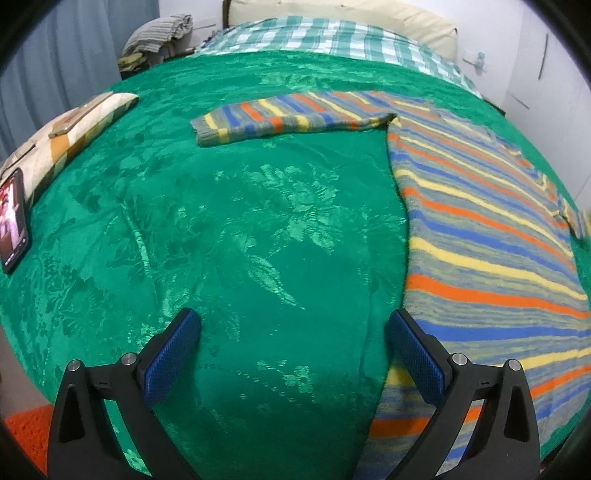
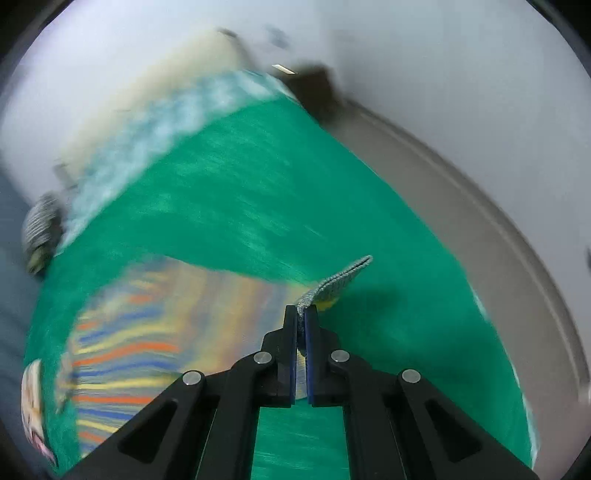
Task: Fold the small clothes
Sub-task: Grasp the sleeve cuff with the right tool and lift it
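Observation:
A small striped sweater [image 1: 480, 221] in grey, blue, orange and yellow lies flat on the green bedspread [image 1: 240, 221], with one sleeve [image 1: 288, 118] stretched out to the left. My left gripper [image 1: 293, 317] hangs open just above the bedspread. Its right finger [image 1: 413, 354] is at the sweater's near edge, and nothing is between the pads. In the blurred right wrist view, my right gripper [image 2: 304, 310] is shut on the grey ribbed cuff [image 2: 340, 280] of the other sleeve. The cuff is lifted off the bed, and the sweater's body [image 2: 147, 332] trails to the left.
A phone [image 1: 14, 221] with its screen lit leans on a checked pillow [image 1: 74, 125] at the left edge of the bed. A teal checked blanket [image 1: 332, 37] covers the far end. Folded clothes [image 1: 159, 33] sit beyond it. Floor [image 2: 461, 203] runs along the bed's right side.

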The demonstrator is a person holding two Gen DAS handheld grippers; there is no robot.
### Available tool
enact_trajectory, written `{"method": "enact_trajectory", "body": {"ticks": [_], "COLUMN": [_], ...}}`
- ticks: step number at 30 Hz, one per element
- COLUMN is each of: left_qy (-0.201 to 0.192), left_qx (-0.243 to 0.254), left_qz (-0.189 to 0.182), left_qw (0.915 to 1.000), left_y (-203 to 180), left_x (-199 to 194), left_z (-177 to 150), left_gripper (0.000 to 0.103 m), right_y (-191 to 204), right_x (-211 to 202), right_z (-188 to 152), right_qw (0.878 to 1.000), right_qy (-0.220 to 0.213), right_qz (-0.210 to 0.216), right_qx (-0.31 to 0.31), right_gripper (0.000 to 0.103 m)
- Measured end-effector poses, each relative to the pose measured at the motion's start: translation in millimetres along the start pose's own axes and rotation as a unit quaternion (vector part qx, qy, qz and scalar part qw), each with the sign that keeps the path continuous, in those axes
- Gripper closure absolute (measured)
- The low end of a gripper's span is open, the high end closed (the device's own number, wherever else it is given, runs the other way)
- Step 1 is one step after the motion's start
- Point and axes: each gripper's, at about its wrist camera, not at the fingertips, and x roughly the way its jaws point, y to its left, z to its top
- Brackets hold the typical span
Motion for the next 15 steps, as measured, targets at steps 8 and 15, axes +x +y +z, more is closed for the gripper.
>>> {"method": "enact_trajectory", "body": {"ticks": [8, 15], "left_qy": [-0.009, 0.001], "left_qx": [0.005, -0.026], "left_qz": [-0.001, -0.009], "left_qw": [0.9999, 0.9996], "left_y": [4, 20], "left_x": [-5, -3], "left_z": [4, 4], "left_gripper": [0.001, 0.001], "right_y": [232, 296], "right_x": [-3, 46], "right_z": [22, -31], "right_qw": [0.977, 0.954], "right_qy": [0.006, 0.074], "right_qz": [0.144, 0.235], "right_qx": [-0.16, -0.17], "right_gripper": [0.099, 0.048]}}
